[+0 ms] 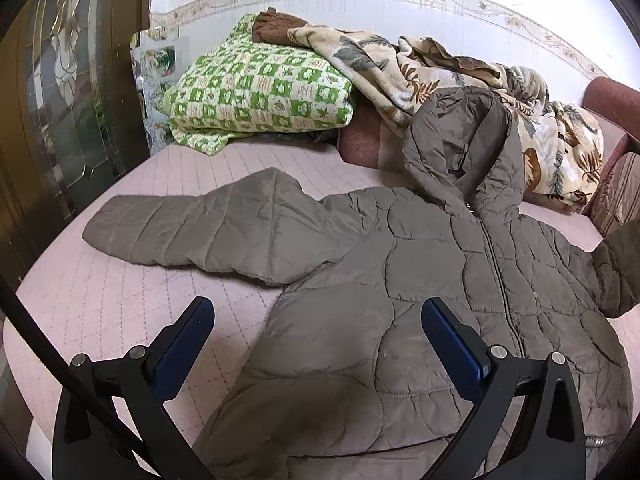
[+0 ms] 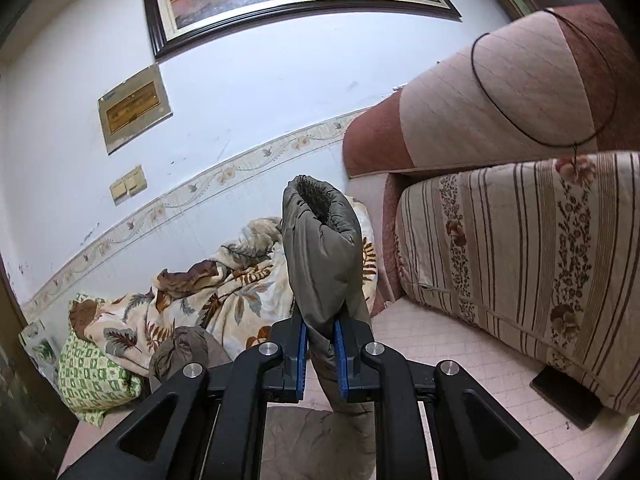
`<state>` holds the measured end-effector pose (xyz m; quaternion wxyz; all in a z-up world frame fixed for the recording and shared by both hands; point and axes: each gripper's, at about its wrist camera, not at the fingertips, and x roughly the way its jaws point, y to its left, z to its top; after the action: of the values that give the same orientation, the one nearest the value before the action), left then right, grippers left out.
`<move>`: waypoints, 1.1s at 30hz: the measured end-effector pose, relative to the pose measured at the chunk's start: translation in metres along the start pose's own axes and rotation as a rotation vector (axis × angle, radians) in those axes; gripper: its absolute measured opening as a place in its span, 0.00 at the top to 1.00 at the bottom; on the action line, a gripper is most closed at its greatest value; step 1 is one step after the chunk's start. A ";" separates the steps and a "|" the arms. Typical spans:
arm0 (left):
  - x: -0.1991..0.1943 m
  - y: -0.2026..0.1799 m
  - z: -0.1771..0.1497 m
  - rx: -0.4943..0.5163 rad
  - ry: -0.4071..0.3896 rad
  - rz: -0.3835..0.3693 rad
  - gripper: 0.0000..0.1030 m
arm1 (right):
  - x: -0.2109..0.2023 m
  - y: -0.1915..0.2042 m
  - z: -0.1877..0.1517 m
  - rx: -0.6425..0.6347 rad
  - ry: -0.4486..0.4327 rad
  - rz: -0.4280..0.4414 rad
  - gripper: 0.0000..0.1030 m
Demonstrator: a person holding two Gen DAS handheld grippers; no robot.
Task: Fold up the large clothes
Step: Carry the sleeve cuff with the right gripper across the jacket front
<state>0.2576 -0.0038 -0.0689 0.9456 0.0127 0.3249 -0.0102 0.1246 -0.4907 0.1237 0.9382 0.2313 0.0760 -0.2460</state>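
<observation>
A grey-brown quilted jacket (image 1: 420, 280) lies front up on the pink quilted sofa seat (image 1: 120, 300), zipper closed. Its hood (image 1: 460, 140) leans against the blankets behind, and one sleeve (image 1: 192, 228) stretches out to the left. My left gripper (image 1: 318, 316) hovers open above the jacket's lower left part, nothing between its blue pads. My right gripper (image 2: 320, 340) is shut on the other sleeve (image 2: 322, 248), lifted into the air with the cuff opening standing above the fingers. That raised sleeve (image 1: 620, 268) shows at the right edge of the left wrist view.
A green checked quilt (image 1: 260, 88) and a leaf-patterned blanket (image 1: 420, 64) are piled at the back against the white wall. A striped floral cushion (image 2: 520, 264) and the sofa armrest (image 2: 480, 100) stand to the right. A dark glass-panelled door (image 1: 60, 100) is on the left.
</observation>
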 end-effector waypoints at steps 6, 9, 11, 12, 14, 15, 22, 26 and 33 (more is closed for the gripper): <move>-0.002 0.001 0.000 0.003 -0.003 -0.003 0.00 | 0.000 0.017 0.003 -0.020 0.017 0.021 0.88; -0.003 0.001 0.000 0.003 -0.006 0.000 0.00 | 0.005 0.031 -0.003 -0.046 0.040 0.038 0.88; -0.004 0.002 0.000 0.002 -0.003 -0.002 0.00 | 0.006 0.046 -0.009 -0.072 0.052 0.053 0.88; -0.004 0.002 0.000 0.002 -0.002 0.000 0.00 | 0.006 0.051 -0.012 -0.083 0.055 0.061 0.88; -0.006 0.004 0.001 0.000 -0.005 0.000 0.00 | 0.007 0.067 -0.019 -0.107 0.066 0.081 0.88; -0.007 0.006 0.001 -0.004 -0.007 -0.001 0.00 | 0.007 0.073 -0.023 -0.116 0.071 0.092 0.88; -0.010 0.020 0.001 -0.021 -0.012 -0.006 0.00 | 0.009 0.133 -0.050 -0.200 0.117 0.174 0.88; -0.011 0.022 0.000 -0.021 -0.013 -0.003 0.00 | 0.014 0.168 -0.081 -0.273 0.158 0.208 0.88; -0.011 0.037 0.000 -0.057 0.000 -0.002 0.00 | 0.032 0.222 -0.161 -0.414 0.263 0.253 0.88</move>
<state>0.2503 0.0334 -0.0613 0.9457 -0.0144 0.3248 -0.0018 0.2578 -0.2569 0.0617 0.9708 0.0721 0.2164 -0.0741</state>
